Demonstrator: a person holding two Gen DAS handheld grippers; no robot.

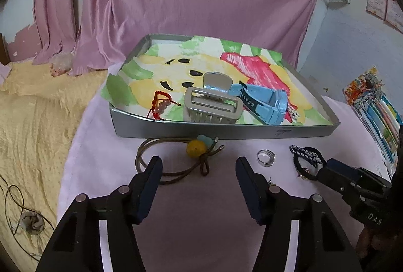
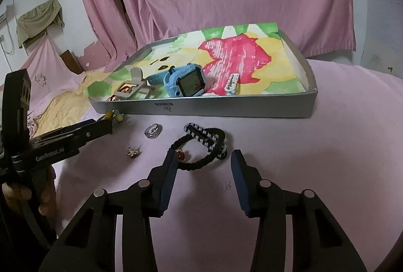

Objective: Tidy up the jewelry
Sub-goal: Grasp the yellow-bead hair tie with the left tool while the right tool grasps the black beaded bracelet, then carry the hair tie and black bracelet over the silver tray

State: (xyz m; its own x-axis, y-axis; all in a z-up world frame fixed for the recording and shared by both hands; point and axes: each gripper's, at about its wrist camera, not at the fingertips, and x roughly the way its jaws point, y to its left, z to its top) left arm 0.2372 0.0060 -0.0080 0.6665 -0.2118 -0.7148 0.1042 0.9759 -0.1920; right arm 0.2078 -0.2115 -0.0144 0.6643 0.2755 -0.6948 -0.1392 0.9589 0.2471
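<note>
A silver tray [image 1: 201, 132] lined with a painted sheet holds a grey claw clip [image 1: 211, 106], a blue watch [image 1: 264, 101] and a red bracelet [image 1: 161, 103]. In front of it on the pink cloth lie a brown hair tie with a yellow bead [image 1: 194, 147], a ring [image 1: 265, 157] and a black hair tie with a striped bow [image 2: 206, 143]. My left gripper [image 1: 199, 163] is open just behind the brown tie. My right gripper [image 2: 204, 155] is open with the black tie at its fingertips. A small earring [image 2: 132, 152] lies near the ring [image 2: 153, 131].
A small white clip [image 2: 233, 83] lies in the tray [image 2: 226, 109] beside the watch [image 2: 186, 82]. Colourful papers [image 1: 372, 106] are stacked to the right. A yellow blanket [image 1: 37, 108] with a cable covers the left. Pink curtains hang behind.
</note>
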